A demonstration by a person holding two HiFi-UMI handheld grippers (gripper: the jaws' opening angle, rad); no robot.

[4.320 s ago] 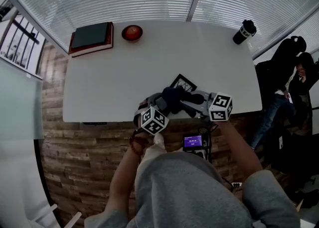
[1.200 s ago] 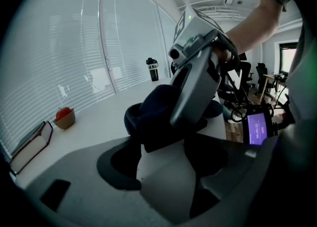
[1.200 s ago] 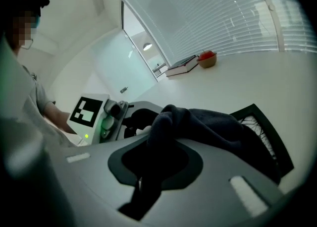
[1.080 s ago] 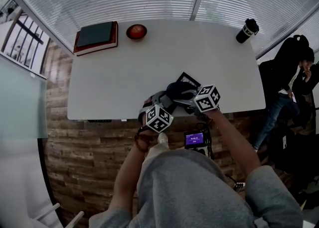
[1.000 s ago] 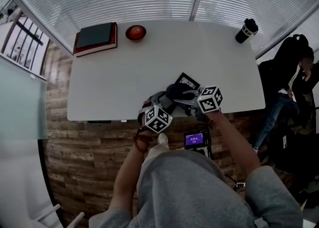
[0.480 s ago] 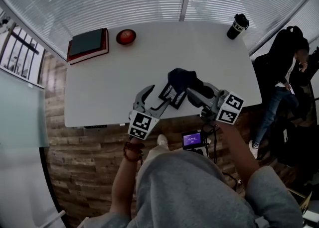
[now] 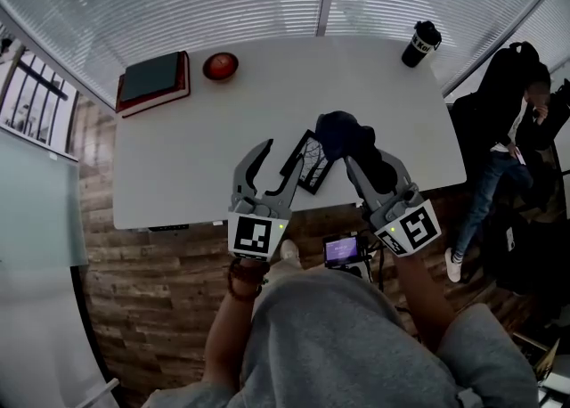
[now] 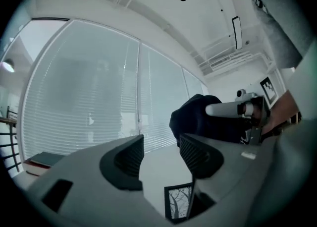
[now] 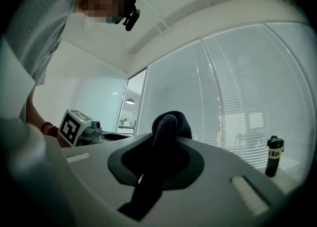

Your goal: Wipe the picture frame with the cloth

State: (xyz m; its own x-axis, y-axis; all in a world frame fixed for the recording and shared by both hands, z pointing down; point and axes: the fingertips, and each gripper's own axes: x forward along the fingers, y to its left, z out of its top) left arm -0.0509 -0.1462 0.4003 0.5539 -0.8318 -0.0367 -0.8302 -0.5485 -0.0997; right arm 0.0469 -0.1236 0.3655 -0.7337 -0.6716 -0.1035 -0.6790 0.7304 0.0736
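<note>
A small black picture frame [image 7: 313, 164] with a tree print lies on the white table [image 7: 196, 157] near its front edge. It also shows low in the left gripper view, the frame [image 8: 179, 202] under the right jaw. My left gripper [image 7: 274, 159] is held up above the table, level and open. Its jaws [image 8: 161, 154] have just been closing a little with nothing between them. My right gripper [image 7: 361, 166] is shut on a dark navy cloth [image 7: 343, 134], bunched just right of the frame. The cloth [image 9: 167, 124] bulges out past the jaws [image 9: 161, 156].
At the table's far left lie stacked books [image 7: 153, 77] and a red bowl [image 7: 220, 66]. A black tumbler [image 7: 420, 44] stands at the far right. A small lit screen [image 7: 343, 250] hangs below the front edge. A person [image 7: 517, 112] stands right of the table. Blinds cover the window behind.
Both grippers have risen from the table toward the head camera. The left gripper has come away from the frame and its jaws stand narrower than half a second ago. The cloth went up with the right gripper.
</note>
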